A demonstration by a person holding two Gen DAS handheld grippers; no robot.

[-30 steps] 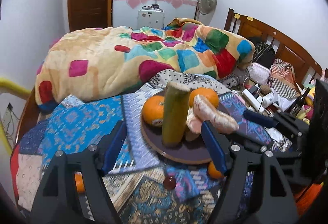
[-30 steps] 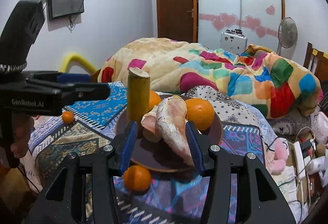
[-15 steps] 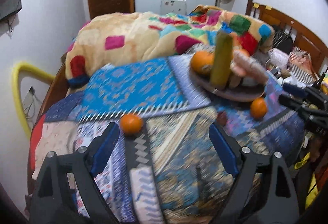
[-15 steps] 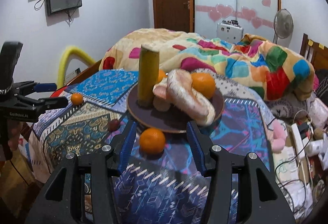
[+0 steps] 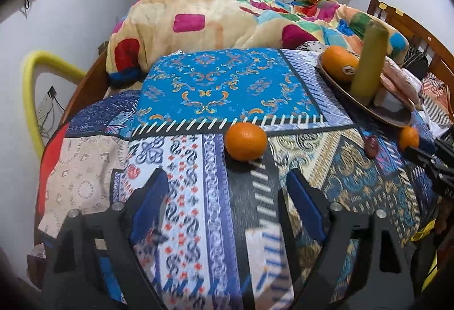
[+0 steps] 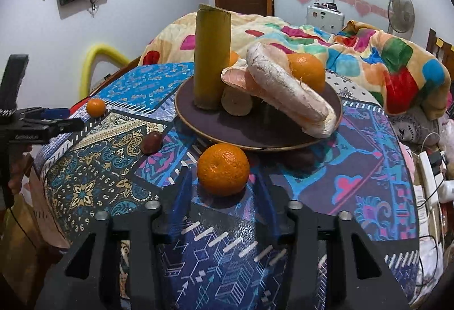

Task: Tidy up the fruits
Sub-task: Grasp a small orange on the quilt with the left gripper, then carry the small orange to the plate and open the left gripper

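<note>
A dark round plate [image 6: 255, 128] on the patterned table cloth holds a yellow-green cylinder [image 6: 211, 54], an orange [image 6: 308, 70], a peeled pomelo piece [image 6: 286, 88] and a small brown fruit [image 6: 237, 101]. A loose orange [image 6: 223, 169] lies just ahead of my open right gripper [image 6: 224, 196]. Another loose orange [image 5: 246, 141] lies just ahead of my open left gripper [image 5: 227, 202]; it also shows in the right wrist view [image 6: 96, 107]. A small dark red fruit [image 6: 151, 142] lies between them. The left gripper [image 6: 76, 121] shows at the left of the right wrist view.
A colourful quilt [image 5: 215, 20] is heaped on the bed behind the table. A yellow padded rail [image 5: 34, 83] stands at the left. Cables and clutter [image 6: 431, 168] lie to the right of the table. The right gripper's tips [image 5: 425, 159] show at the right edge.
Both grippers have drawn back from the plate. The left one swung left and now faces the loose orange there; the right one now faces the orange in front of the plate.
</note>
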